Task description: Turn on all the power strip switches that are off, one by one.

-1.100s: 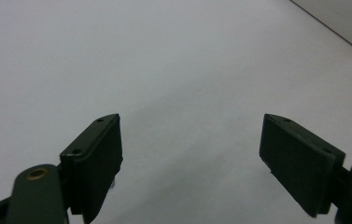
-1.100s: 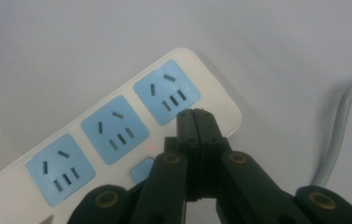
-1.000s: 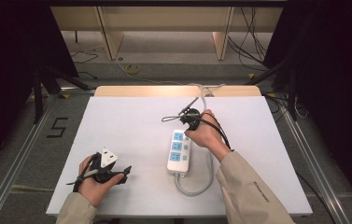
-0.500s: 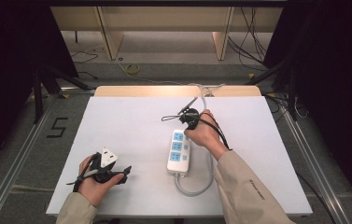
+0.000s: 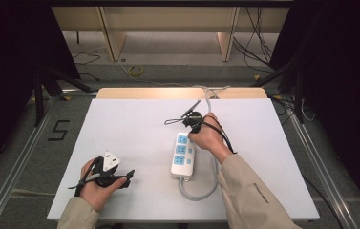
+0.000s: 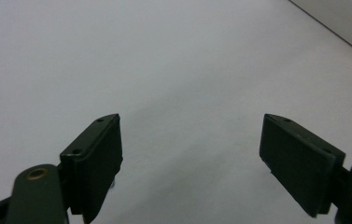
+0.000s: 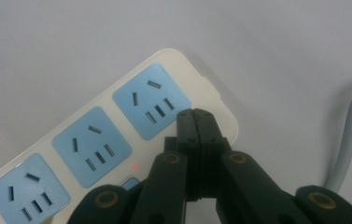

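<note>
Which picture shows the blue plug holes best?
The right gripper view: the power strip is close, so each slot in its three blue sockets is clear. The high view shows the whole strip, but small. The left gripper view catches just a pale edge at the top right, probably the strip.

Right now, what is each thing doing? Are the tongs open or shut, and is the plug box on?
Left tongs: open, holding nothing, over bare table.
Right tongs: shut, empty, over the power strip.
Power strip: flat on the table, sockets empty, small red light glowing.
Grey cable: looped on the table.
</note>
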`<state>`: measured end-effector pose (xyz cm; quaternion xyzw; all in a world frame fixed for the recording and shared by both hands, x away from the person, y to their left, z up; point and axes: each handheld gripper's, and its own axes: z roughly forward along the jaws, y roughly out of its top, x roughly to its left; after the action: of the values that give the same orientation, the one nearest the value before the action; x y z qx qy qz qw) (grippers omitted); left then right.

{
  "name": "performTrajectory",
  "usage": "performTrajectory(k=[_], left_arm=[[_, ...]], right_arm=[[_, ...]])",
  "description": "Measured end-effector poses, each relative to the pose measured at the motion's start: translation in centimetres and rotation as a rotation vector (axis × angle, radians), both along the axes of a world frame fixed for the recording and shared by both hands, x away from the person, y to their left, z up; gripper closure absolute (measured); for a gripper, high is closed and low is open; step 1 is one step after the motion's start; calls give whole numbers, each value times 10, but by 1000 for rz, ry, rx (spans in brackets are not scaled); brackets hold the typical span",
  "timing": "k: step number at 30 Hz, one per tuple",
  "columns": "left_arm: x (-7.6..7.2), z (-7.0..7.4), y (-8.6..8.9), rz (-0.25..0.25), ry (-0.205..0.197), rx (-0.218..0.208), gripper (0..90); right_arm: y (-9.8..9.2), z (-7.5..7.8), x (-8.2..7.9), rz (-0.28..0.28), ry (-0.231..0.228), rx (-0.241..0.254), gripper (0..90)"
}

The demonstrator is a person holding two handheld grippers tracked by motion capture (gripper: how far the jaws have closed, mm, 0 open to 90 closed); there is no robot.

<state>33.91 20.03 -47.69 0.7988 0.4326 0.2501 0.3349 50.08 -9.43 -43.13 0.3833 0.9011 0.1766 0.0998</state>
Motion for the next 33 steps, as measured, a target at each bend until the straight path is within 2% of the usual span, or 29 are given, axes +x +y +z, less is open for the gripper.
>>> performTrajectory(k=[12,33], left_arm=[[0,0,-1,1,0,-2,212],[0,-1,-1,-1,1,3,212]], right_arm=[[2,-1,-1,7,-6,-24,900],[1,-3,2,0,12,-11,900]])
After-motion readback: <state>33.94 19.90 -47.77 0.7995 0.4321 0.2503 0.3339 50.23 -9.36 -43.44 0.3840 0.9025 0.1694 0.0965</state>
